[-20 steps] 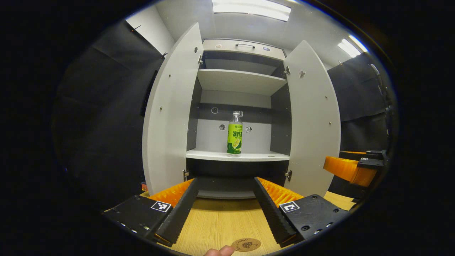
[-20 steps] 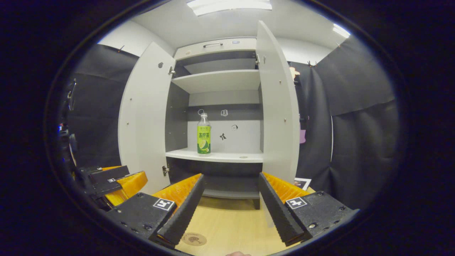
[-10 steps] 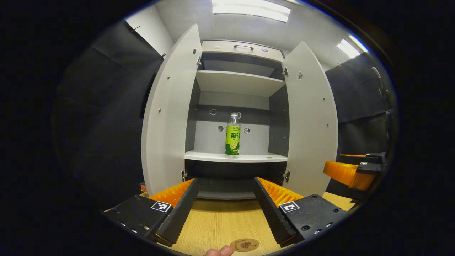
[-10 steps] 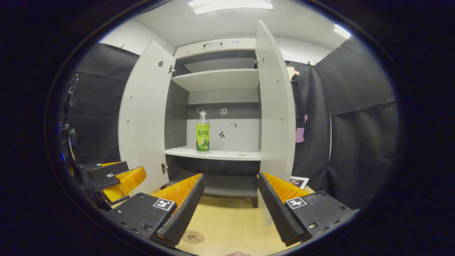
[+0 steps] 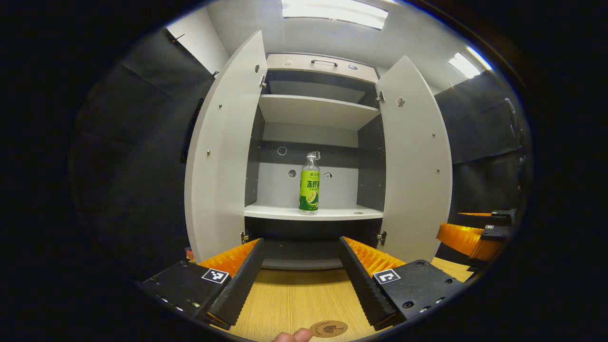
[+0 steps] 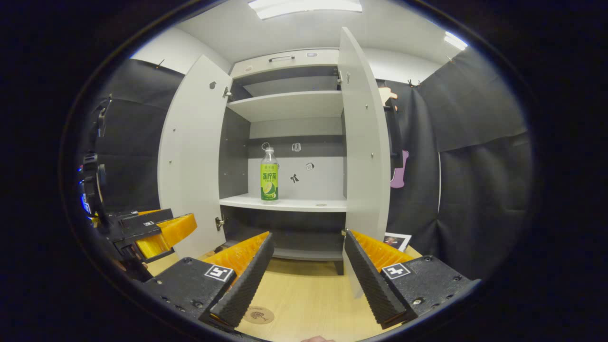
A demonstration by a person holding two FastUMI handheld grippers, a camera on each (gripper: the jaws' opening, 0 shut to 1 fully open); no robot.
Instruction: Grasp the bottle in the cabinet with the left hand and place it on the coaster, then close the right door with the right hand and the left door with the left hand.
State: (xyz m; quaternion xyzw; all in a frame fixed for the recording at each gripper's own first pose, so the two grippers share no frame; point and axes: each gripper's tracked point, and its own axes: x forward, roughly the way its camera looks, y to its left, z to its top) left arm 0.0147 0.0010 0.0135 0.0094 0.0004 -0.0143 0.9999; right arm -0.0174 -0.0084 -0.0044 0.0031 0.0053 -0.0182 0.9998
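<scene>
Both cabinet doors [image 5: 223,152] swung wide, green-label bottle [image 5: 309,183] upright mid-frame on the shelf edge, left gripper [image 5: 300,280] and right gripper [image 6: 308,280] both spread, holding nothing.

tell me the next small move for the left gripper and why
Probably ease the left gripper forward and up toward the bottle. Its fingers are spread and hold nothing, the bottle stands upright on the cabinet's middle shelf, both doors are open, and the coaster on the table is bare.
</scene>
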